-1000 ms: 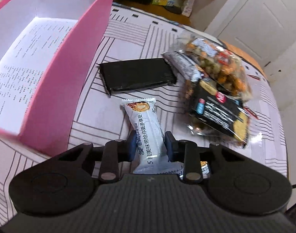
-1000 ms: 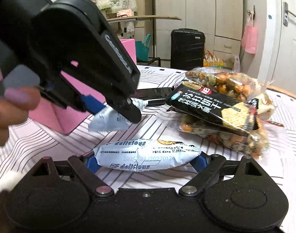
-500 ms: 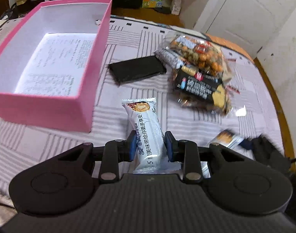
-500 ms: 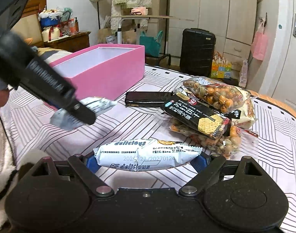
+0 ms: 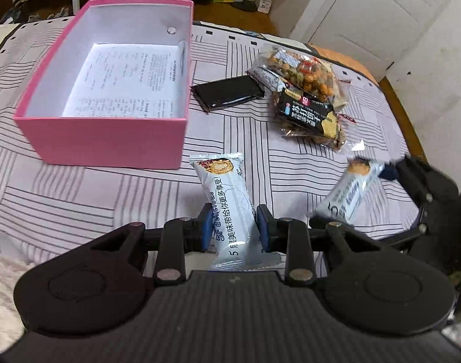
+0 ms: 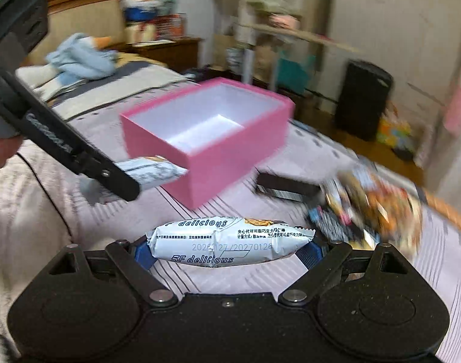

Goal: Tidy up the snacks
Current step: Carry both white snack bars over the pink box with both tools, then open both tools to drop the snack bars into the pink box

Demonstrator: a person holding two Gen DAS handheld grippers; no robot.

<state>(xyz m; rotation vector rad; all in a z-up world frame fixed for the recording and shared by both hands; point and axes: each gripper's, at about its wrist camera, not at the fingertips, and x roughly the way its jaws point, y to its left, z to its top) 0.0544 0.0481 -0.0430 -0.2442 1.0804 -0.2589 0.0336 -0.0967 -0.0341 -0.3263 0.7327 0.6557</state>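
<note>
Both grippers lifted clear of the bedcover, each clamped on a white snack bar.
Left gripper [image 5: 232,231] pinches its bar [image 5: 227,202] narrow; right gripper [image 6: 227,249] spans its bar [image 6: 230,240] lengthwise; pink box [image 5: 109,133] holds no snacks, pile [image 5: 306,99] beside it waits.

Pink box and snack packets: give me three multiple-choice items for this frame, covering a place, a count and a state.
1. The black flat packet lies where?
A. inside the pink box
B. on the cloth beside the pink box
C. in a hand-held gripper

2. How many snacks are in the pink box?
A. none
B. one
C. three

3. The left hand-held gripper is:
A. open and empty
B. shut on a white snack bar
C. shut on the box wall

Answers: B, it rests right of the box; A, only a printed sheet lines it; B, pads pinch the white snack bar.
</note>
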